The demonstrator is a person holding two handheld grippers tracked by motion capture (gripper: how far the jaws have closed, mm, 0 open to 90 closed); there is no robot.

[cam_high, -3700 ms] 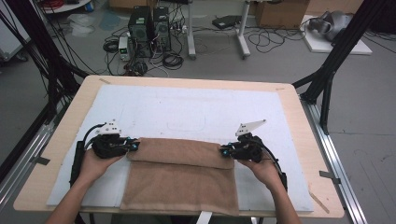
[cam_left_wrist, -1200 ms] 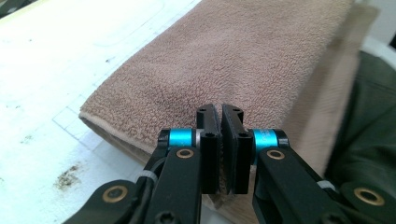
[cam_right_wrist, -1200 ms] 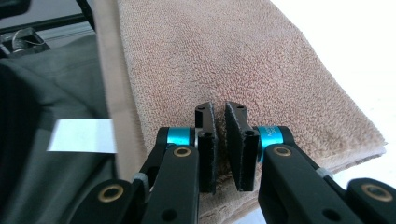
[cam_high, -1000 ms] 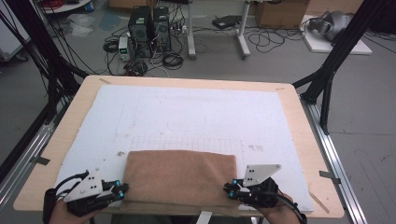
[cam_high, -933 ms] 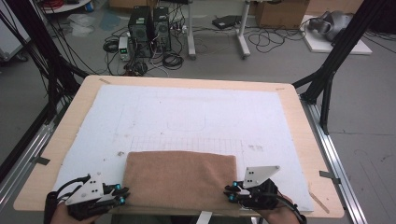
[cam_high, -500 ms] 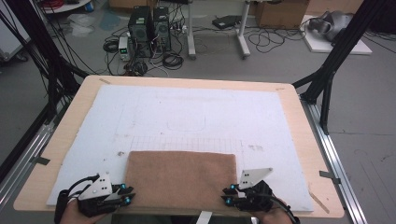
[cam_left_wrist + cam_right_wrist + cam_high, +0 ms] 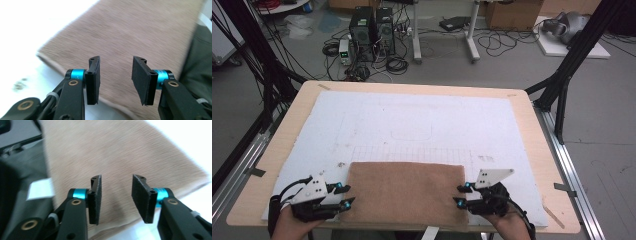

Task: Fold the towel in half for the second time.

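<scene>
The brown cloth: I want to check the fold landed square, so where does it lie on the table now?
In the high view the brown cloth lies flat at the near edge of the white mat, between the left gripper and the right gripper.

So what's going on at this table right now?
A person holds a two-jaw gripper in each hand at the near corners of a folded brown fleece cloth lying flat on the white foam board. The left gripper and the right gripper have just been opening; in the gripper views both pairs of jaws stand apart over the cloth's edge with nothing pinched between them. It looks like the cloth has been let go after a fold.
</scene>
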